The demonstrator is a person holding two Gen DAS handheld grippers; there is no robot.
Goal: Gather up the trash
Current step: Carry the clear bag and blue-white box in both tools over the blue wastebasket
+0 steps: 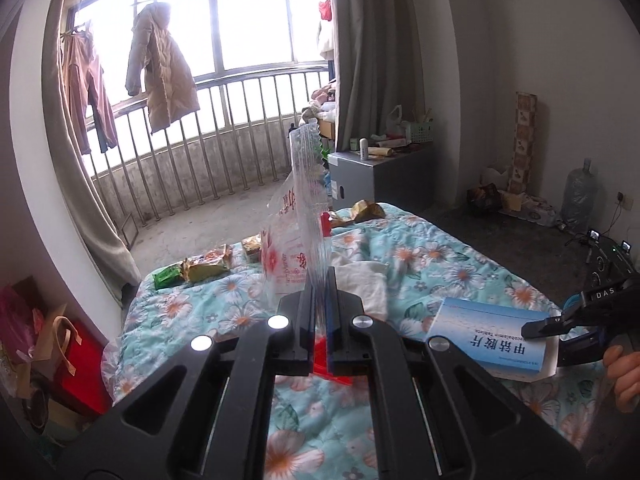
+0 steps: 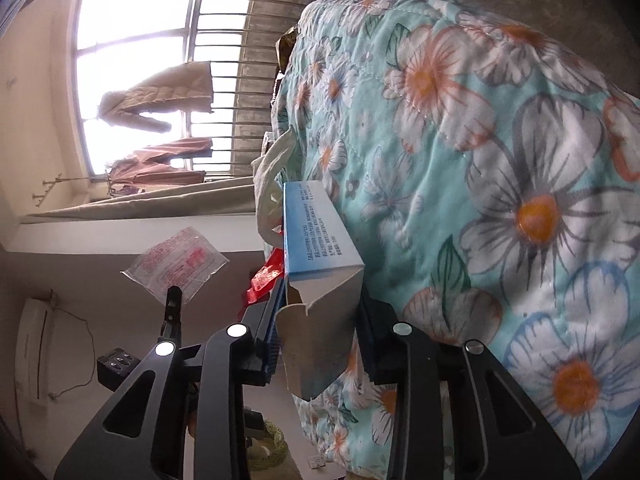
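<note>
The left gripper (image 1: 319, 280) was clamped tight on a clear plastic bag (image 1: 298, 216), held upright over the floral quilt (image 1: 420, 248). The right gripper (image 2: 320, 304) pinched the blue medicine box (image 2: 316, 236) just above the quilt. Bagging the box seemed in hand; next, the bag's mouth likely needed opening.

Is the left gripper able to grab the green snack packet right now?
Probably not yet. The left gripper is already shut on the clear plastic bag, so its jaws are full. The green snack packet lies uncovered on the floral quilt, farther ahead to the left.

Snack wrappers (image 1: 200, 266) on quilt (image 1: 420, 252) left of upright bag (image 1: 296, 216), box (image 1: 492, 336) right
</note>
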